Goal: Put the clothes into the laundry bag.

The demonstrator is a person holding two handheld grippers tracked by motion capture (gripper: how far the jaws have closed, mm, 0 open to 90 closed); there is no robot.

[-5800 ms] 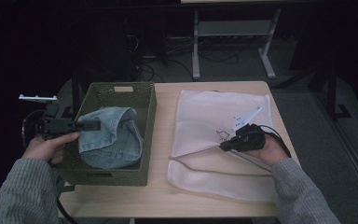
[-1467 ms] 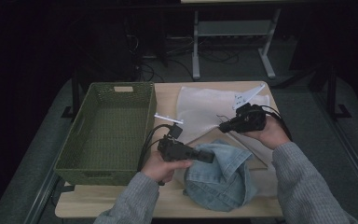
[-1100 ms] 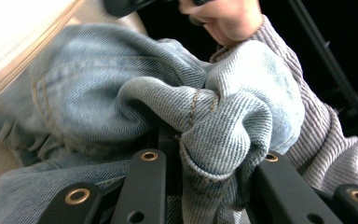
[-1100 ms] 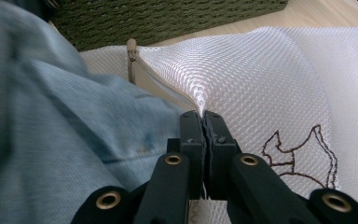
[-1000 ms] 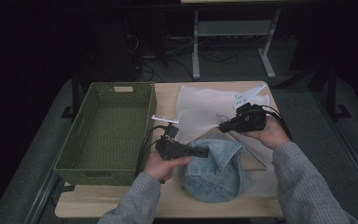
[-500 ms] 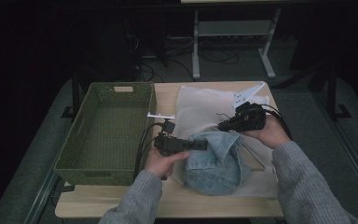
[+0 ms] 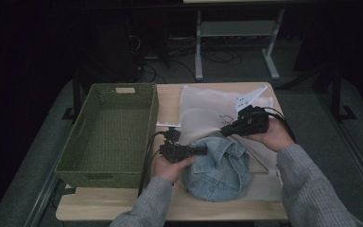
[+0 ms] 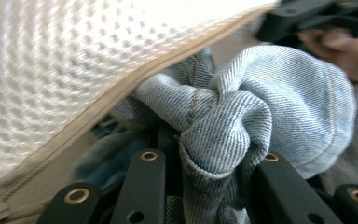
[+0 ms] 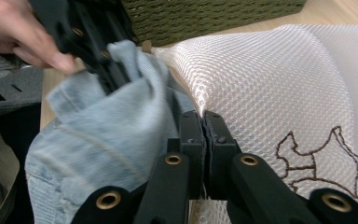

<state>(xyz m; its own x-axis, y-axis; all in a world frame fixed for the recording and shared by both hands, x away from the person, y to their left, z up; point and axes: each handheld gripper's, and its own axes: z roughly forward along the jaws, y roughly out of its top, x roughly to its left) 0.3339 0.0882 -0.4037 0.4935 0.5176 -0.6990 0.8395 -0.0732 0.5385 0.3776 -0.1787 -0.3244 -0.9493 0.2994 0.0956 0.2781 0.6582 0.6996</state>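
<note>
The step in hand looked like loading — a denim jacket (image 7: 220,168) was being fed into the mouth of a white mesh laundry bag (image 7: 208,101), and it was not yet inside.

The right gripper (image 7: 228,130) had its jaws closed flat on the bag's upper edge, pinching the mesh and lifting it so that the mouth gaped; in the right gripper view the netting (image 9: 279,88) rose like a tent just beyond the tips, with a small stitched dog outline (image 9: 324,158) on the cloth beside them. The left gripper (image 7: 203,151) held a bunched fold of the jacket between its jaws — the left gripper view showed the denim (image 8: 233,140) wadded between the two black jaws and spilling past them, right under the bag's zipped edge (image 8: 121,100).

Most of the jacket lay heaped on the table in front of the bag's mouth, partly over the bag's lower layer. A green woven basket (image 7: 108,132) stood to the left of the bag.

The next move probably called for pushing the gripped fold deeper under the raised edge, keeping the mouth held high so the denim would not snag the zip.
</note>
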